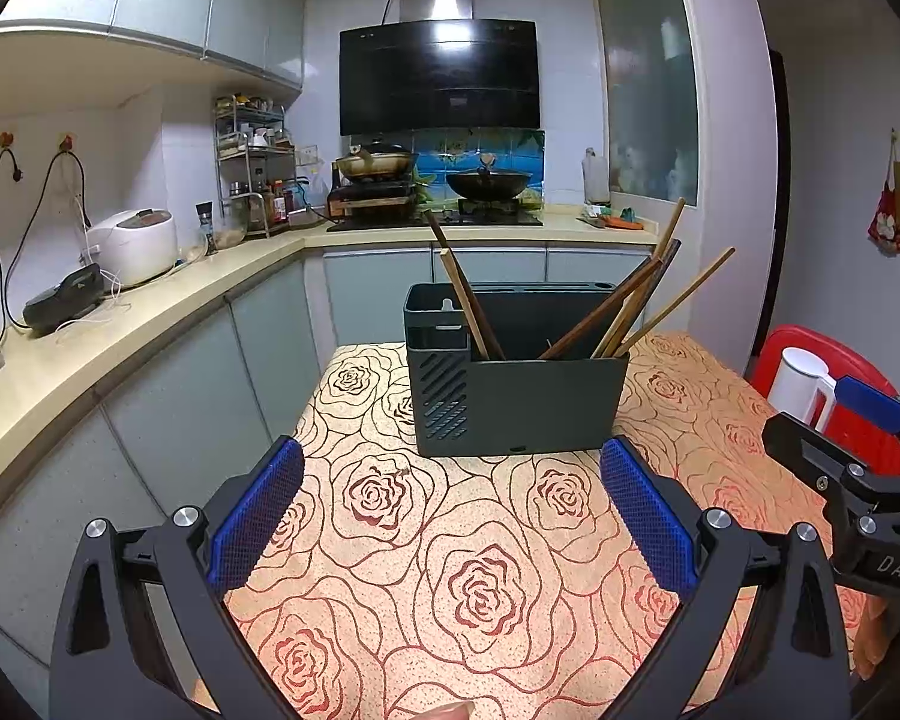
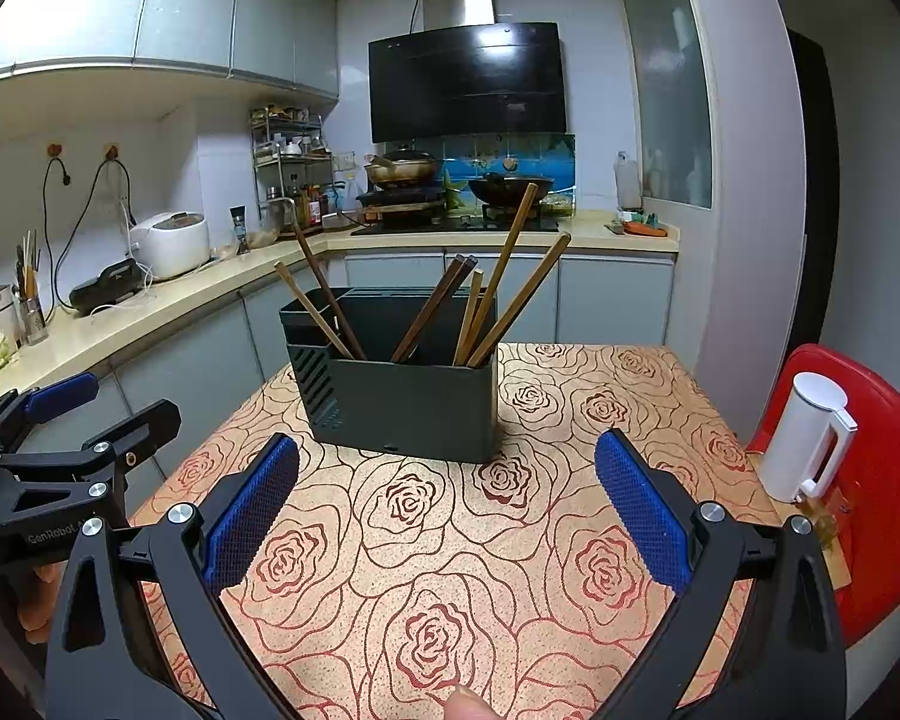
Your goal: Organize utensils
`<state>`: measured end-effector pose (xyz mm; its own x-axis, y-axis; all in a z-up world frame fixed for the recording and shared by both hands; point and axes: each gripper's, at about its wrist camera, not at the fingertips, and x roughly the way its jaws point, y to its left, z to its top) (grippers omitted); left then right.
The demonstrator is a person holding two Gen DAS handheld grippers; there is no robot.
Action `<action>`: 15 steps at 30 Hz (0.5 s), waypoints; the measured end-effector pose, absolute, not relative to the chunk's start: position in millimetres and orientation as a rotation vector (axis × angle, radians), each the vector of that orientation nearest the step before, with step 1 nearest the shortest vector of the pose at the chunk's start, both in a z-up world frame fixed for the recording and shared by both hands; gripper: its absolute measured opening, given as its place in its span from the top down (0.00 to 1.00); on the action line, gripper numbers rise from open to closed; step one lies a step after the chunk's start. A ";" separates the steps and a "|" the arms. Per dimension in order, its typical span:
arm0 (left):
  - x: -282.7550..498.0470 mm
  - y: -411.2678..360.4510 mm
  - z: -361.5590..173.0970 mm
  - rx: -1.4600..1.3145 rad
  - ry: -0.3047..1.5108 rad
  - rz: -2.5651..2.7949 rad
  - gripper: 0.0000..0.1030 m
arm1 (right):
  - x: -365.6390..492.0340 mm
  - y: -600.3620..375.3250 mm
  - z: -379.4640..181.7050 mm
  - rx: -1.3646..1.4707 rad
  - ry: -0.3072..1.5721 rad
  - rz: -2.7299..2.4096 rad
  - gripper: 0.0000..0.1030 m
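Dark holder (image 1: 516, 384) stands upright on the rose-patterned table (image 1: 450, 570), at 12 o'clock from both grippers, well apart from them. Wooden chopsticks (image 1: 630, 306) lean inside it: two at the left end, the rest bunched at the right end. Left gripper (image 1: 450, 531) jaws wide open, holding nothing, over bare cloth. Right gripper (image 2: 447, 525) jaws also wide open, holding nothing. White kettle (image 2: 807, 447) sits on a red chair (image 2: 888, 480) at 3 o'clock of the table.
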<state>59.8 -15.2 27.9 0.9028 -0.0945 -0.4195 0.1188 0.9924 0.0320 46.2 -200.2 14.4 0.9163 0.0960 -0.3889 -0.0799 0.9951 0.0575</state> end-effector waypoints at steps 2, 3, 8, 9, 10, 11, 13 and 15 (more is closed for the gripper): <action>59.5 -15.3 27.1 0.057 0.431 -0.111 0.07 | 45.9 -199.7 13.7 0.042 0.403 0.091 0.07; 59.5 -15.4 27.1 0.058 0.431 -0.111 0.07 | 45.9 -199.8 13.7 0.042 0.402 0.091 0.07; 59.6 -15.4 27.0 0.057 0.433 -0.111 0.07 | 46.0 -199.9 13.7 0.042 0.403 0.091 0.07; 59.6 -15.5 27.1 0.057 0.432 -0.111 0.07 | 46.3 -199.9 13.3 0.043 0.404 0.092 0.07; 59.6 -15.7 27.1 0.057 0.432 -0.111 0.07 | 46.4 -199.8 12.7 0.044 0.405 0.092 0.07; 59.5 -15.6 27.2 0.056 0.432 -0.111 0.07 | 46.4 -199.8 12.7 0.043 0.405 0.092 0.07; 59.6 -15.7 27.2 0.057 0.431 -0.111 0.07 | 46.4 -199.8 12.8 0.043 0.405 0.092 0.07; 59.5 -15.7 27.3 0.057 0.431 -0.111 0.07 | 46.4 -199.7 12.8 0.043 0.404 0.092 0.07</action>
